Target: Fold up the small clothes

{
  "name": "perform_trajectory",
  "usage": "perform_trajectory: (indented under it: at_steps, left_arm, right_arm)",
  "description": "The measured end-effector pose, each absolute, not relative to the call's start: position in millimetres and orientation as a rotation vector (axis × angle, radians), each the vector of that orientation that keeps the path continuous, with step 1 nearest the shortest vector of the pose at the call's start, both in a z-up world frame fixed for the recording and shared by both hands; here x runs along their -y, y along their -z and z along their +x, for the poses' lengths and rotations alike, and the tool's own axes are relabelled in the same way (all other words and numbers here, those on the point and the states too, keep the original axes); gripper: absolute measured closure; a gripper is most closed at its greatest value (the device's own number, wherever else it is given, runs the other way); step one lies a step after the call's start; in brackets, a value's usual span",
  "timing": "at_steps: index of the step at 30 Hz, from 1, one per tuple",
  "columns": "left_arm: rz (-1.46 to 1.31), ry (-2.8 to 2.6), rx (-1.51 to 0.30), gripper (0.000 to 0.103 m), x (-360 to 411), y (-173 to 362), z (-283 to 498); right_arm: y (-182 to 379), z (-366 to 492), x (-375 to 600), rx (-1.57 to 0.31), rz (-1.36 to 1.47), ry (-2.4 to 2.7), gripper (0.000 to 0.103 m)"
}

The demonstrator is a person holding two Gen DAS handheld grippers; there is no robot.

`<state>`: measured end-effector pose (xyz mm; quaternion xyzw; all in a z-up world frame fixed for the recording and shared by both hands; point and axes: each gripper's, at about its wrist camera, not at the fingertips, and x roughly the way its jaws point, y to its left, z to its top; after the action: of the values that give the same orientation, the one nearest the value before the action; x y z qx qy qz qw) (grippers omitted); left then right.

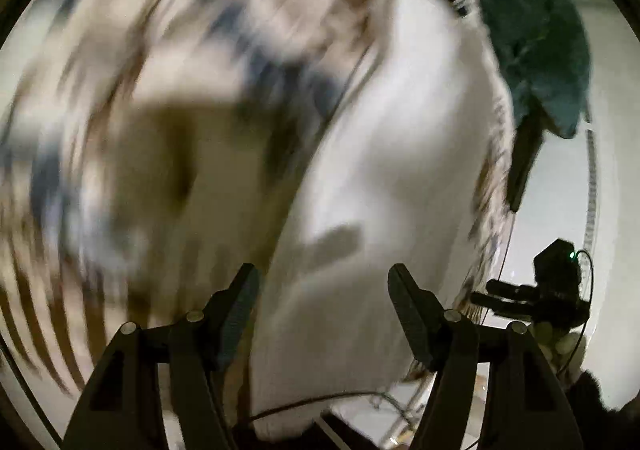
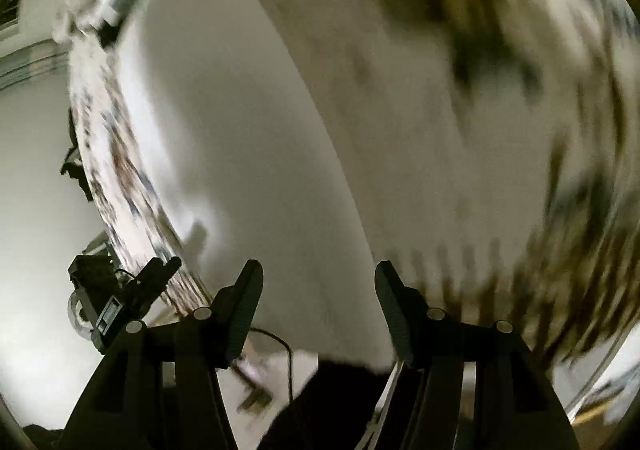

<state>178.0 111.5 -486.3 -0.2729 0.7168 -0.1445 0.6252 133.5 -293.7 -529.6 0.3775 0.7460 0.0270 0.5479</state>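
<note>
Both views are smeared by motion blur. A white garment with a brown and blue print (image 1: pixel 168 98) fills the left wrist view, its plain white side (image 1: pixel 384 154) ahead of my left gripper (image 1: pixel 322 278), which is open and empty. The same garment shows in the right wrist view (image 2: pixel 460 130), with a printed edge (image 2: pixel 120 154) at the left. My right gripper (image 2: pixel 318 276) is open and empty just below the cloth. The right gripper also shows in the left wrist view (image 1: pixel 520 298), and the left gripper in the right wrist view (image 2: pixel 132 290), jaws unclear there.
A dark teal cloth (image 1: pixel 536 30) lies at the upper right of the left wrist view. A white surface (image 2: pixel 36 178) shows beside the garment. A thin black cable (image 2: pixel 280 346) runs below the right gripper. A dark mass (image 2: pixel 336 402) sits at the bottom.
</note>
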Motion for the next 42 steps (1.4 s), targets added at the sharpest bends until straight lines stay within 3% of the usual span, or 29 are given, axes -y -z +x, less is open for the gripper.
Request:
perform_trajectory:
  at_steps: [6,7,8,10,16,21,24,25,26,27,28,29,31,38,39,40,41,42]
  left_arm:
    - [-0.546,0.246,-1.683,0.043,-100.1,502.9,111.2]
    - [-0.522,0.266,-1.667,0.072,-94.6,503.5,107.3]
    - [-0.490,0.269,-1.663,0.095,-88.6,505.2,105.0]
    - [-0.504,0.255,-1.637,0.096,-84.8,502.1,102.7]
    - [-0.496,0.208,-1.573,0.096,-93.3,479.2,99.5]
    - [-0.481,0.176,-1.622,0.097,-100.0,506.4,91.4]
    - [-0.540,0.242,-1.604,0.092,-93.6,498.7,96.0]
    - [-0.553,0.248,-1.600,0.092,-92.9,497.2,97.1]
    - [-0.577,0.255,-1.599,0.082,-95.6,496.9,96.8]
    - [-0.601,0.260,-1.600,0.074,-95.7,498.4,96.9]
    - [-0.628,0.261,-1.602,0.055,-98.5,500.3,95.5]
    - [-0.671,0.265,-1.603,0.040,-101.4,505.6,93.5]
    - [-0.735,0.291,-1.612,0.037,-108.7,515.8,87.4]
    - [-0.613,0.337,-1.650,0.042,-72.5,532.1,83.8]
    - [-0.586,0.333,-1.637,0.050,-68.0,527.9,83.7]
    - [-0.568,0.323,-1.633,0.075,-65.8,524.8,83.0]
    - [-0.585,0.324,-1.631,0.088,-66.3,523.4,82.3]
    - [-0.617,0.327,-1.626,0.088,-67.5,521.9,81.4]
  right_arm:
    - [570.5,61.5,254.4,-1.825,0.884,-0.063,0.043]
    - [573.8,55.2,249.3,-1.811,0.899,-0.056,0.045]
    - [576.4,48.0,243.6,-1.789,0.913,-0.048,0.059]
    - [579.9,37.3,234.2,-1.783,0.886,-0.001,0.095]
    - [565.2,12.8,236.3,-1.719,0.854,0.139,0.097]
    - [577.3,1.6,239.2,-1.779,0.811,0.143,0.098]
    - [578.3,15.3,227.0,-1.774,0.820,0.084,0.091]
    - [577.1,18.5,229.9,-1.760,0.830,0.065,0.077]
    - [575.4,19.4,234.2,-1.747,0.854,0.039,0.056]
    - [575.3,21.7,233.4,-1.738,0.876,0.029,0.047]
    - [574.7,22.3,237.7,-1.723,0.903,0.020,0.040]
    - [575.4,21.2,241.4,-1.706,0.931,0.005,0.040]
    - [582.2,22.2,242.4,-1.719,0.934,-0.031,0.039]
    - [612.6,20.7,225.1,-1.673,0.951,-0.206,0.037]
    - [612.7,20.2,222.9,-1.662,0.962,-0.206,0.037]
    - [613.0,20.7,218.6,-1.653,0.978,-0.204,0.038]
    - [612.4,21.1,212.5,-1.639,0.991,-0.208,0.054]
    - [612.2,20.6,213.2,-1.637,0.994,-0.213,0.071]
